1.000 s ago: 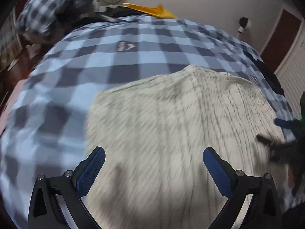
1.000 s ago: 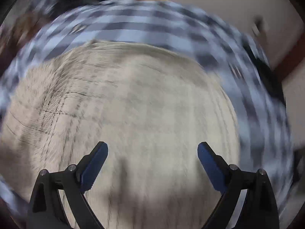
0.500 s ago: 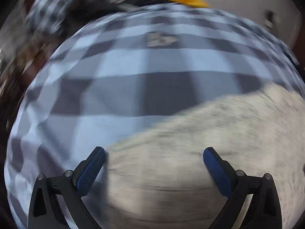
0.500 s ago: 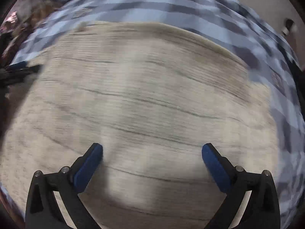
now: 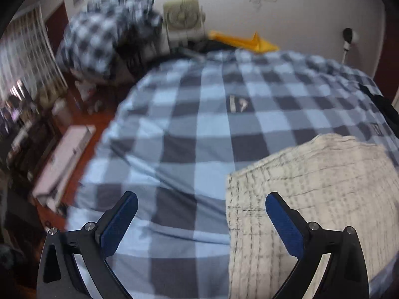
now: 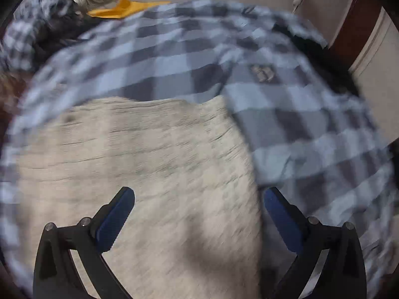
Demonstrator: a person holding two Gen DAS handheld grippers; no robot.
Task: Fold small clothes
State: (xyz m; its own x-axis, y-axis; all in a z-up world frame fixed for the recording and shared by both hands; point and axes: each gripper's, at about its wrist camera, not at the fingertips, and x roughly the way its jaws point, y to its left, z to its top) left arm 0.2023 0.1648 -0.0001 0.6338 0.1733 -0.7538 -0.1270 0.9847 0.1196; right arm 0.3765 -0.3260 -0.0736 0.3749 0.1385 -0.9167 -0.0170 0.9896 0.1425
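Observation:
A cream garment with thin dark checks (image 5: 311, 194) lies flat on a blue-and-grey checked bedspread (image 5: 199, 114). In the left wrist view its left edge runs between the fingers of my left gripper (image 5: 200, 214), which is open and hangs above the bed, holding nothing. In the right wrist view the same garment (image 6: 139, 164) fills the lower left, and its right edge falls just inside the right finger of my right gripper (image 6: 198, 210). That gripper is open wide above the cloth, with nothing gripped. The right wrist picture is blurred.
The bed's left edge drops to a reddish floor with a long white box (image 5: 64, 157) and clutter. A checked pillow pile (image 5: 107, 42), a fan (image 5: 183, 17) and an orange cloth (image 5: 242, 41) sit at the far end by the wall. A dark cloth (image 5: 384, 104) lies at the bed's right side.
Both grippers have pulled back from the garment and apart. The left one moved left and up, so the bed's left edge shows; the right one moved right, past the garment's right edge.

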